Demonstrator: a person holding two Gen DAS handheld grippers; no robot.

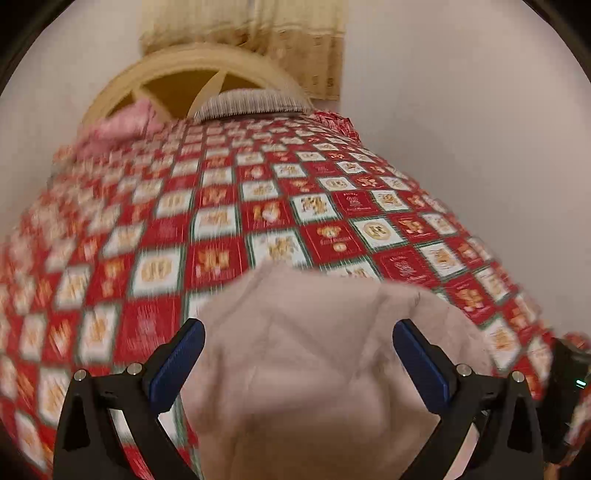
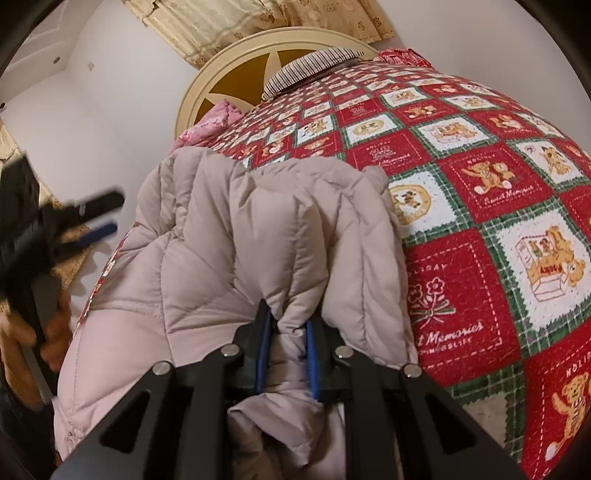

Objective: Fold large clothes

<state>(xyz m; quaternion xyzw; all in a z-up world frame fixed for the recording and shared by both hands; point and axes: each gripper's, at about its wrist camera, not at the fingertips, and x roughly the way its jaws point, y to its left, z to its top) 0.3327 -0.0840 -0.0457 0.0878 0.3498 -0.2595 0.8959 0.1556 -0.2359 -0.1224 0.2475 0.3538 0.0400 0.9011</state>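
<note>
A pale pink-beige quilted down jacket [image 2: 229,236] lies bunched on a bed with a red, white and green teddy-bear quilt [image 2: 480,192]. My right gripper [image 2: 288,325] is shut on a puffy fold of the jacket, its blue pads squeezing the fabric from both sides. In the left wrist view my left gripper [image 1: 299,332] stands open above the jacket [image 1: 317,362], its blue pads [image 1: 181,358] wide apart and touching nothing. The same left gripper [image 2: 107,214] shows blurred at the left of the right wrist view, held in a hand, off the jacket's left edge.
A striped pillow [image 2: 314,66] and a pink cloth [image 2: 207,125] lie by the round cream headboard [image 2: 229,66] at the bed's far end. Curtains [image 1: 258,33] hang behind it. White walls flank the bed; patterned floor [image 2: 70,266] shows at its left side.
</note>
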